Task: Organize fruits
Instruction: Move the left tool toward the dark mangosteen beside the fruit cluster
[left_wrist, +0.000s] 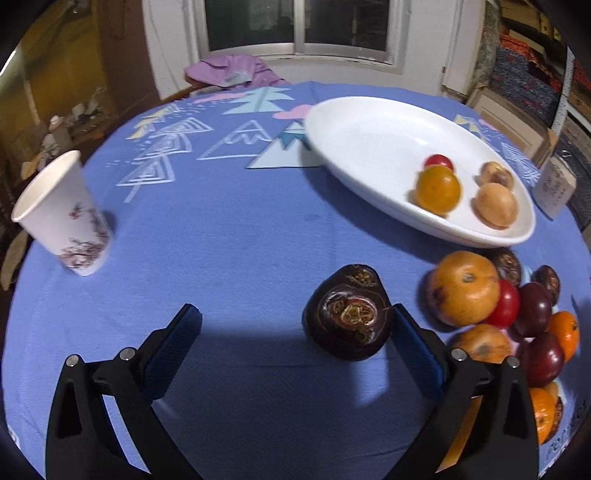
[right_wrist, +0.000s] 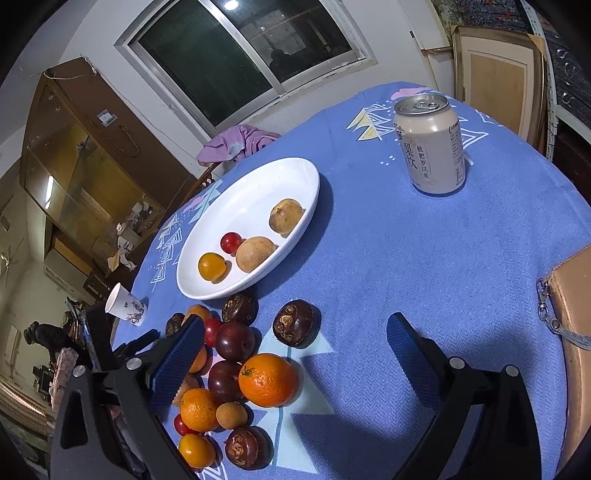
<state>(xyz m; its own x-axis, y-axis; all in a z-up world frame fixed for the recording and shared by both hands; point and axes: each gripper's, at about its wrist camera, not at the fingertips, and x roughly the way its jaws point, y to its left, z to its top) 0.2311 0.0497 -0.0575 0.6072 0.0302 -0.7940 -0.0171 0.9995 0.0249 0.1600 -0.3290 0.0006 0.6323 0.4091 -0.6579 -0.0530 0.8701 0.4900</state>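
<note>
In the left wrist view my left gripper (left_wrist: 295, 321) is open just above the blue cloth. A dark brown wrinkled fruit (left_wrist: 347, 314) lies between its fingers, close against the right pad (left_wrist: 413, 336). A white oval plate (left_wrist: 362, 147) behind holds an orange fruit (left_wrist: 437, 188), a small red one (left_wrist: 438, 161) and two tan ones (left_wrist: 495, 205). In the right wrist view my right gripper (right_wrist: 295, 350) is open over the fruit pile, with a mandarin (right_wrist: 267, 378) and a dark brown fruit (right_wrist: 295, 323) between its fingers. The plate (right_wrist: 258, 184) lies beyond.
A loose pile of oranges, plums and brown fruits (left_wrist: 498, 314) sits right of the left gripper. A paper cup (left_wrist: 62, 214) stands at the left, a drink can (right_wrist: 430, 144) at the back right, and a tan pouch (right_wrist: 569, 314) at the right edge. Purple cloth (left_wrist: 229, 70) lies beyond the table.
</note>
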